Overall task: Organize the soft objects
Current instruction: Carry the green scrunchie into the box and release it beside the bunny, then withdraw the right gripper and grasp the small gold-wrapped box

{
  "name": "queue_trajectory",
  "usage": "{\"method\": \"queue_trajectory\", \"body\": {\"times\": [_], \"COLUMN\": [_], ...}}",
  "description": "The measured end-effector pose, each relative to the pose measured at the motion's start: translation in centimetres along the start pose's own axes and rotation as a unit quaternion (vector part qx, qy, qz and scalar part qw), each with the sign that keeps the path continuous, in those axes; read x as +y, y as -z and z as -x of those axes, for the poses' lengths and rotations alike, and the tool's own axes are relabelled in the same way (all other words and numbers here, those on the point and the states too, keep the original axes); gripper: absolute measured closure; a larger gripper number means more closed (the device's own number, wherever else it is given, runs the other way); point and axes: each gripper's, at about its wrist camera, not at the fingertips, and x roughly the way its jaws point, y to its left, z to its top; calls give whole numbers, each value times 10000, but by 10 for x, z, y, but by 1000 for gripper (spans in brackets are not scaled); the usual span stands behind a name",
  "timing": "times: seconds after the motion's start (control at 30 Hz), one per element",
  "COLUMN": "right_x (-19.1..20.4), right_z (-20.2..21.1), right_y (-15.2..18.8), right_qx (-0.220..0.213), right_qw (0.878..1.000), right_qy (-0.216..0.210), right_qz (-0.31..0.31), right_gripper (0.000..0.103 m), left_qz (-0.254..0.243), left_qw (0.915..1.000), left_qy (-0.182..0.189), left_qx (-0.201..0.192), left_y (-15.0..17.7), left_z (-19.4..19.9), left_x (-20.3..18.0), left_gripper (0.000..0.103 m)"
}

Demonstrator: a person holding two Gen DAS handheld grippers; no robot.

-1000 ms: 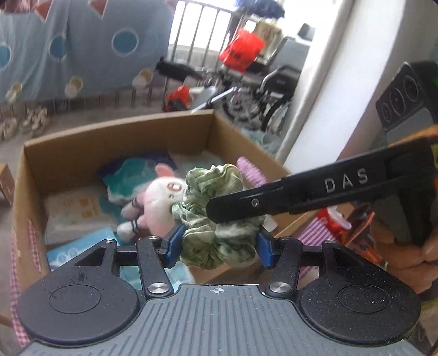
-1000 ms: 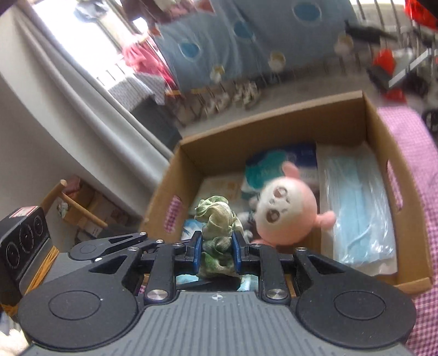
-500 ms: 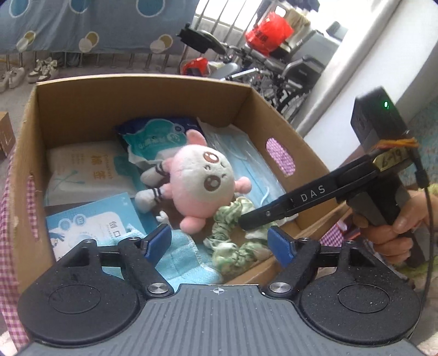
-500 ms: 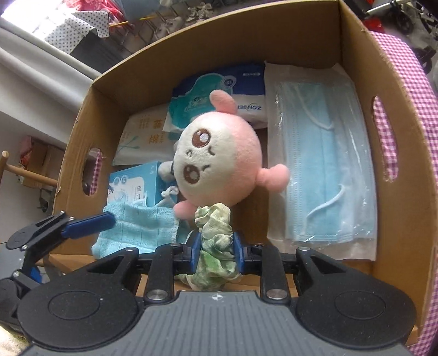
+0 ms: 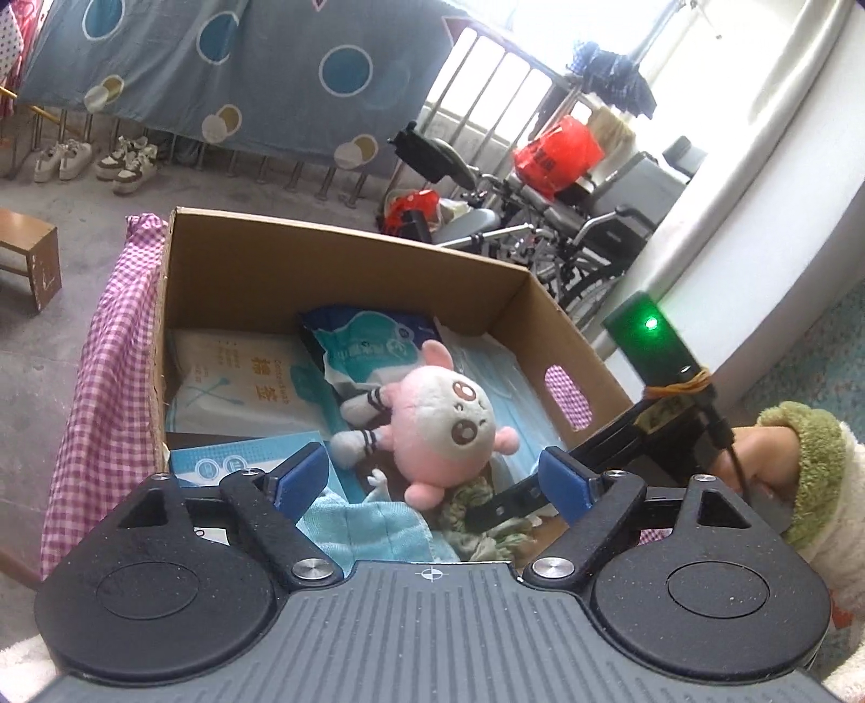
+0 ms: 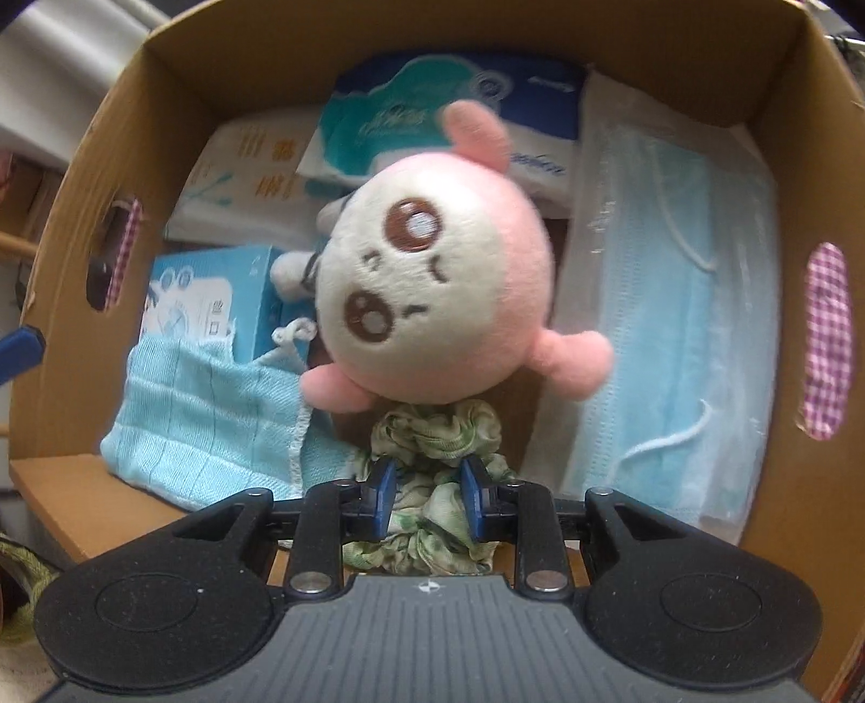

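My right tongs (image 6: 425,493) pinch the green scrunchie (image 6: 432,443) low in the box (image 6: 378,32), just under the plush (image 6: 438,292), so it settles in the bare gap between cloth (image 6: 205,427) and masks (image 6: 670,324). My left tongs (image 5: 432,478) hang spread and empty above the near edge. One scrunchie, one plush, one cloth, one mask pack.

Left gripper (image 5: 435,476): grey ribbed body, two round black textured discs, silver screws, black arms ending in blue pads (image 5: 562,478). The right gripper (image 6: 425,489) is built the same, with blue pads (image 6: 383,489). Seen from the left camera, it carries a black box with a green light, a black cable and an orange band. The hand (image 5: 757,454) shows bare skin and a fuzzy green-and-cream cuff.
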Motion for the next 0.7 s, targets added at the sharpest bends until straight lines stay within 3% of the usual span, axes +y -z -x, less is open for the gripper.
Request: {"method": "queue_trajectory", "body": {"times": [0.2,0.3,0.4,0.47,0.53,0.6,0.7], "right_x": [15,15,9,1,-7,-12,-15], "right_z": [-19,-10,19,35,41,32,8], "right_y": [1,4,9,13,14,10,6], "right_qx": [489,304,-199,-491,-662,-586,-95], "right_qw": [9979,9987,9986,9979,9972,9972,9982], "right_qy": [-429,-411,-465,-342,-73,143,-12], "right_qz": [-20,-76,-177,-247,-345,-448,-592], "right_gripper": [73,72,71,66,46,46,46], "left_qz": [43,46,23,3,-12,1,25], "left_qw": [9999,9999,9999,9998,9996,9996,9995], "left_qy": [69,59,59,53,27,11,-11], "left_qx": [-108,-120,-161,-207,-263,-278,-303], "left_y": [1,3,4,4,5,5,8], "left_z": [2,2,5,9,12,13,16], "left_x": [4,4,3,3,2,1,-1], "left_gripper": [16,15,13,12,10,7,4]}}
